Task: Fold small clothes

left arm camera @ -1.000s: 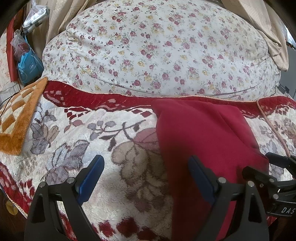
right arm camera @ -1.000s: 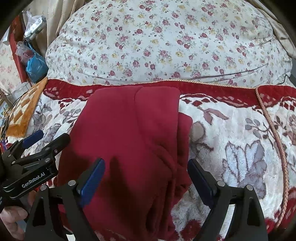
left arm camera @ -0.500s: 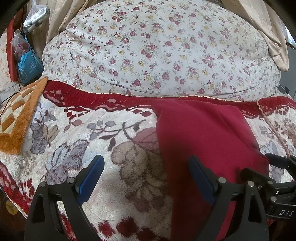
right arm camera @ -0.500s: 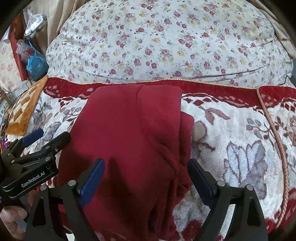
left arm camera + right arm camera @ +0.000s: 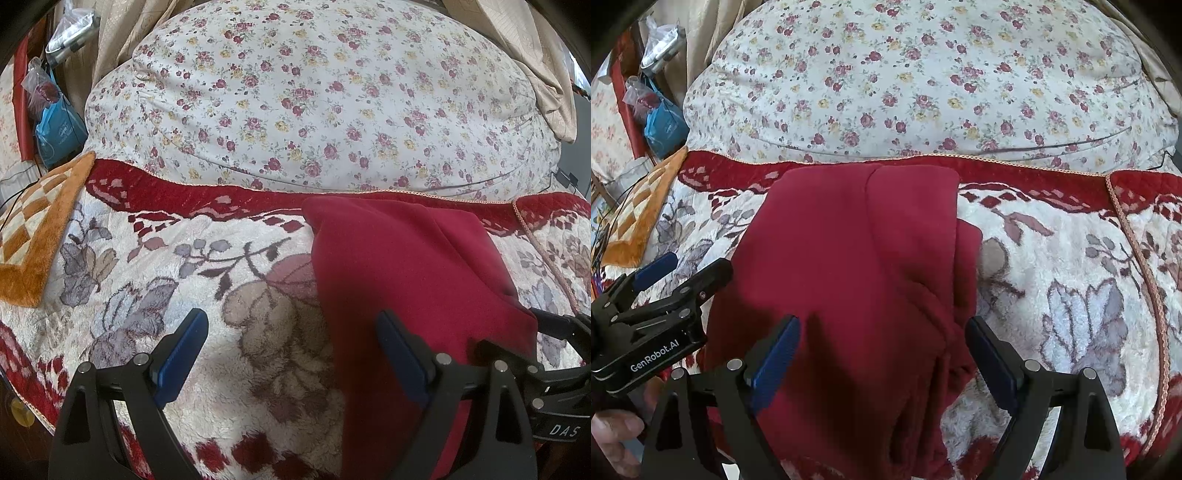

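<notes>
Left wrist view: the left gripper hangs over a plush blanket with a leaf and flower pattern; its two blue fingers stand wide apart and grasp nothing.
Left gripper and cloth: the left edge of the red garment runs between the fingers; the right finger is over the red cloth, the left one over bare blanket. If a finger touches the cloth, I cannot tell.
Red garment: a dark red, soft piece of clothing, folded into a long shape, lying flat on the blanket; its far end is just beside the red border of the blanket.
Right wrist view: the right gripper is over the near part of the same garment, fingers released and spread wide, nothing clamped between them.
Layers: on the right side of the garment a folded layer with a seam lies on top, and a lower layer shows out beside it.
Other gripper: the left gripper shows at the left edge of the right wrist view, near the left side of the garment, with part of a hand below it.
Behind: a big flowered quilt lies heaped behind the blanket.
Left side: an orange checked rug lies at the blanket's left corner, and a blue plastic bag is farther back.
</notes>
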The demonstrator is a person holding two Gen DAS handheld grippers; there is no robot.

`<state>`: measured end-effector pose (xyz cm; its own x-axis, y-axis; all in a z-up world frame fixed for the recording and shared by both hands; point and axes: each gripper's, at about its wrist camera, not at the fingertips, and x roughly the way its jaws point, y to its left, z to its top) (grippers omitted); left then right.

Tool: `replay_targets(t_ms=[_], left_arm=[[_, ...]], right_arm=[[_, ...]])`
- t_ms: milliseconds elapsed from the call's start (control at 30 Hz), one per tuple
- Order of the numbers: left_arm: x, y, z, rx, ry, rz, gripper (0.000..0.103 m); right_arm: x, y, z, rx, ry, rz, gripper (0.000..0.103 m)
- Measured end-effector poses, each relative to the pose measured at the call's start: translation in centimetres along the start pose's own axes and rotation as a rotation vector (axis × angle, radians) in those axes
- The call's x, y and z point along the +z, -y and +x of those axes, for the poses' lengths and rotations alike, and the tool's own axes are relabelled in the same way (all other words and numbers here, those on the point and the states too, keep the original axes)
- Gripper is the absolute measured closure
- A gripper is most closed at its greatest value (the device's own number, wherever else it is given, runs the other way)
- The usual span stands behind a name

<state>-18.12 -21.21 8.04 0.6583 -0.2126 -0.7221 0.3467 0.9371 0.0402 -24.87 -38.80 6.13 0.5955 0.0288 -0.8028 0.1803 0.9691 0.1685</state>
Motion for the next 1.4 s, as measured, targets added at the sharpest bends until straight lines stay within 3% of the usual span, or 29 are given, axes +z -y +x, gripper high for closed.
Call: replay_targets(t_ms=[1400], left_arm=[[-0.45,0.49,-0.36,-0.007,0.028,0.033,0.011]], right_arm=[[0.11,0.08,0.23,0.003,-0.008,0.013,0.009]])
